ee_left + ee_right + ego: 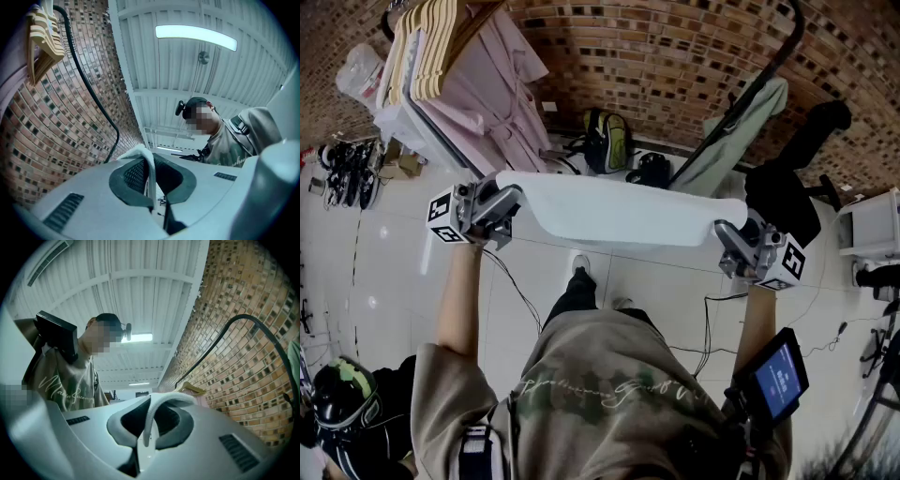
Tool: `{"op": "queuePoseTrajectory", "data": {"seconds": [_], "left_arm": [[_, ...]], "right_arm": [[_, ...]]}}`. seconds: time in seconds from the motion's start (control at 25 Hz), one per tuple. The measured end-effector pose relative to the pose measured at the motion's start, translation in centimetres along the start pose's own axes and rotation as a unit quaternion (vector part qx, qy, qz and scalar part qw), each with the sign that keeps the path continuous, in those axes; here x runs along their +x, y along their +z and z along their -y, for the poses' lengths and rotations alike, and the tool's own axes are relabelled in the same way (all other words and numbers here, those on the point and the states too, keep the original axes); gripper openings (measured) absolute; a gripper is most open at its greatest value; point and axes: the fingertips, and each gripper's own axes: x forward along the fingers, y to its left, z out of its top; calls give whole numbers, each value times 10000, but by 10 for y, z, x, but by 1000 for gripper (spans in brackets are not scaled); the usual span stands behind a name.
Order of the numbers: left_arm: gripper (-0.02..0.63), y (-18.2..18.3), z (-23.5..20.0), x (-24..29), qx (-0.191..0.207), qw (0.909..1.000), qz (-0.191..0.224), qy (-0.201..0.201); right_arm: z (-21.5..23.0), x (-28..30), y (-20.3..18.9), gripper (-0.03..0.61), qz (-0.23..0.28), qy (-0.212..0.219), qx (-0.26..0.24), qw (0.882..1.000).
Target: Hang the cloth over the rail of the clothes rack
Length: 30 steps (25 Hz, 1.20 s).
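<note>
Shoulders in a beige printed shirt [609, 394] fill the bottom of the head view, with both forearms reaching forward. Ahead, the left gripper [508, 200] and the right gripper [727, 234] each pinch one end of the white cloth [619, 211], which stretches level between the two pairs of fingers above the tiled floor. Beyond the right fingers a black curved rail [748, 89] slants upward with a green garment [741, 127] draped on it. Beyond the left fingers, pink robes [492, 89] hang under wooden hangers [427, 37].

In the left gripper view, the fingers are closed tight on a thin fold of the cloth, whose edge stands up just above them. A brick wall [56, 126] and a black tube [96, 98] rise to their left.

In the right gripper view, the fingers are likewise clamped on the cloth's edge, which curls over their tips. The rail arcs past on their right against the brick.
</note>
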Motion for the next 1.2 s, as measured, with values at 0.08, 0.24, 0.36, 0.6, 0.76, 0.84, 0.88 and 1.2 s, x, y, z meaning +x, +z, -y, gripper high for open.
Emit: {"op": "queuePoseTrajectory", "data": {"seconds": [0.08, 0.24, 0.36, 0.6, 0.76, 0.84, 0.88, 1.2], "left_arm": [[17, -3, 3, -2, 44, 9999, 51, 143], [17, 15, -14, -5, -108, 9999, -74, 73], [16, 44, -48, 2, -268, 9993, -272, -19], [16, 86, -86, 23, -216, 9979, -590, 144], [17, 113, -108, 41, 112, 9973, -607, 393], [16, 127, -117, 47, 154, 9975, -488, 479], [16, 134, -121, 50, 168, 9976, -456, 498], [17, 176, -150, 62, 181, 9961, -714, 486]], "right_arm": [[-6, -1, -7, 17, -92, -72, 0, 9999], [11, 14, -2, 17, -195, -177, 57, 9996], [39, 31, 20, 17, 19, -232, -55, 9997], [93, 53, 55, 17, 111, -326, 228, 9991], [130, 65, 80, 17, -233, -218, 128, 9994], [143, 73, 91, 17, -414, -88, 34, 9991], [148, 76, 97, 17, -489, -24, -5, 9988], [188, 98, 136, 17, -695, 193, 32, 9974]]}}
